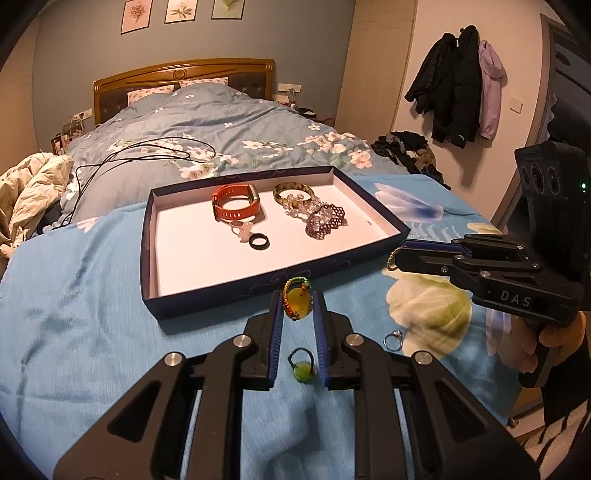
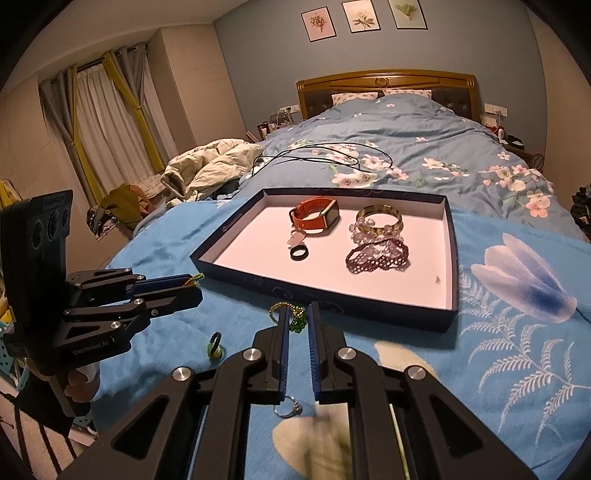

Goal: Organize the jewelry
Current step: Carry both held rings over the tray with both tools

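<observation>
Two tools are at work over the bed. The left tool [image 1: 298,306] is clenched on a yellow pendant [image 1: 297,300] with a beaded cord; the right tool [image 2: 297,318] is clenched on a green beaded necklace [image 2: 295,314].

Just ahead of both tools sits one shallow box lid [image 1: 369,206]. It holds one orange watch [image 1: 236,203], one black ring [image 1: 258,242], one small pale charm [image 1: 244,230] beside that ring, one patterned bangle [image 1: 293,192], one clear bead bracelet [image 1: 317,208] and one dark purple beaded band [image 1: 327,221].

Below the left tool lies one green-stone ring [image 1: 303,365]; below the right tool, one silver ring [image 2: 290,408].

Everything rests on a blue flowered blanket [image 2: 517,332]. Beyond the lid lie a floral duvet [image 2: 424,147], a black cable [image 2: 332,151] and a wooden headboard [image 2: 388,79], with three flower prints [image 2: 360,16] above. Curtains [image 2: 103,110] hang left of the right tool, and coats [image 1: 458,85] right of the left tool.
</observation>
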`<state>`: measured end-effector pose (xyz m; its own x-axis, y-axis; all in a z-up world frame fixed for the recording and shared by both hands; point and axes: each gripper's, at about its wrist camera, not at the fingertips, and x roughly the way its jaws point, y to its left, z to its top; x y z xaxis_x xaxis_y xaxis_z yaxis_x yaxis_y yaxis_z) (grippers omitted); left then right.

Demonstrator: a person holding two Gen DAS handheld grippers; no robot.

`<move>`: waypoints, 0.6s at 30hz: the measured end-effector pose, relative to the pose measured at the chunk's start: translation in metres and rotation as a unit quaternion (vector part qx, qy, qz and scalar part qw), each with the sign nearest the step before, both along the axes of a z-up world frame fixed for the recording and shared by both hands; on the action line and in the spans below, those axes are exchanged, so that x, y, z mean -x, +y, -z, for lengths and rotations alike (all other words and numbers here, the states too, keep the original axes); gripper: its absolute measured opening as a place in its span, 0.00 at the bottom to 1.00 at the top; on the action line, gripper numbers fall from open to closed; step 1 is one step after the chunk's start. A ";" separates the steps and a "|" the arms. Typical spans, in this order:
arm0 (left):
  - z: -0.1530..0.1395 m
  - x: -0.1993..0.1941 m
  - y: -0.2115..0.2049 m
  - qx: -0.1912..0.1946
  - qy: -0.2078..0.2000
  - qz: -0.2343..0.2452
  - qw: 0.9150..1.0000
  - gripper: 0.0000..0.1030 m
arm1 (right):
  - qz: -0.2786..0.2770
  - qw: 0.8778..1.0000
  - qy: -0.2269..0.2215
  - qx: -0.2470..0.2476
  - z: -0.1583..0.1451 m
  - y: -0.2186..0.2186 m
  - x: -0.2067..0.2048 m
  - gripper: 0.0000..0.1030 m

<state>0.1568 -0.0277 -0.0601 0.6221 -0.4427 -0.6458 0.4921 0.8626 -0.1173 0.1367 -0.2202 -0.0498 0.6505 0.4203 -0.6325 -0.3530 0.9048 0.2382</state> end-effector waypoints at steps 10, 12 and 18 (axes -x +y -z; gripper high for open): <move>-0.005 -0.025 -0.009 -0.002 -0.006 -0.007 1.000 0.16 | 0.007 1.000 -0.011 0.009 -0.006 -0.004 -0.022 0.08; -0.005 -0.031 -0.010 -0.003 -0.007 -0.010 1.000 0.16 | 0.008 1.000 -0.010 0.011 -0.006 -0.005 -0.027 0.08; -0.006 -0.046 -0.012 -0.002 -0.005 -0.018 1.000 0.16 | 0.010 1.000 -0.010 0.016 -0.006 -0.005 -0.042 0.08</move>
<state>0.2027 -0.0397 -0.0539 0.6436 -0.4167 -0.6420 0.4617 0.8804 -0.1085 0.1783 -0.2251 -0.0439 0.6719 0.3858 -0.6323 -0.3386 0.9192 0.2011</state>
